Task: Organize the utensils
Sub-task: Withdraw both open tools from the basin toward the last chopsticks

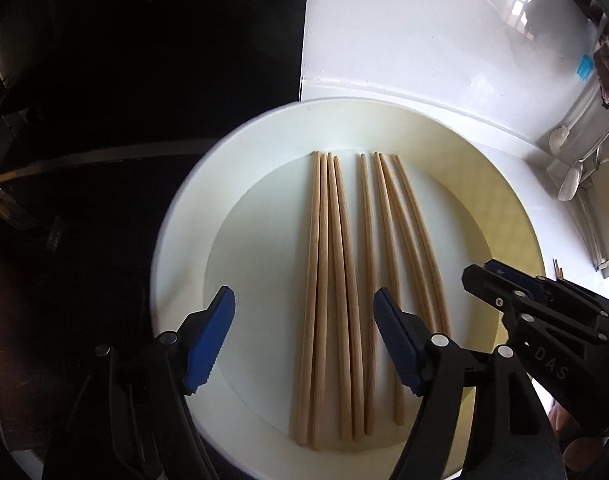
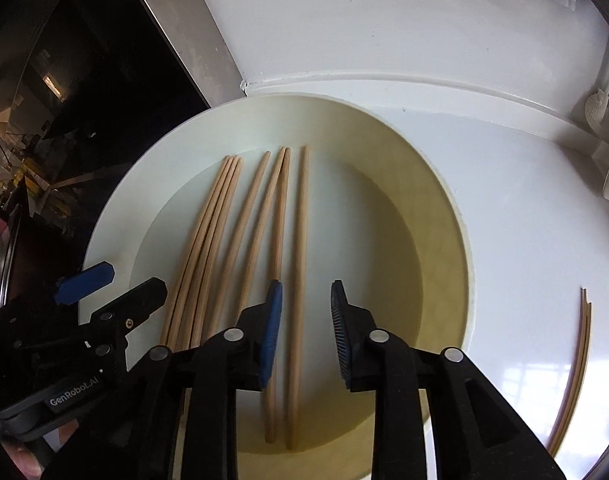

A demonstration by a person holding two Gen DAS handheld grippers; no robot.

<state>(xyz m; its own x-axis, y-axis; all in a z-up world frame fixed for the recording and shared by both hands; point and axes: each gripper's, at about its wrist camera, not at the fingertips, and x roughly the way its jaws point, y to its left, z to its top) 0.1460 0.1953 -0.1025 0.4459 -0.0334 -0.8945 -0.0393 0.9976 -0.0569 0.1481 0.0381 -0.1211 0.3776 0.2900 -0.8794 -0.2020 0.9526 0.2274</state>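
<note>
Left gripper [image 1: 304,340] seemingly straddles chopsticks [image 1: 336,300] untouched.

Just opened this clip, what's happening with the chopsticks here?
A person holds two grippers over a white plate with wooden chopsticks lying side by side in it. The left gripper is open above the leftmost bunch; the right gripper is open around the rightmost chopstick. Nothing is gripped. Two more chopsticks lie on the counter beside the plate.
</note>
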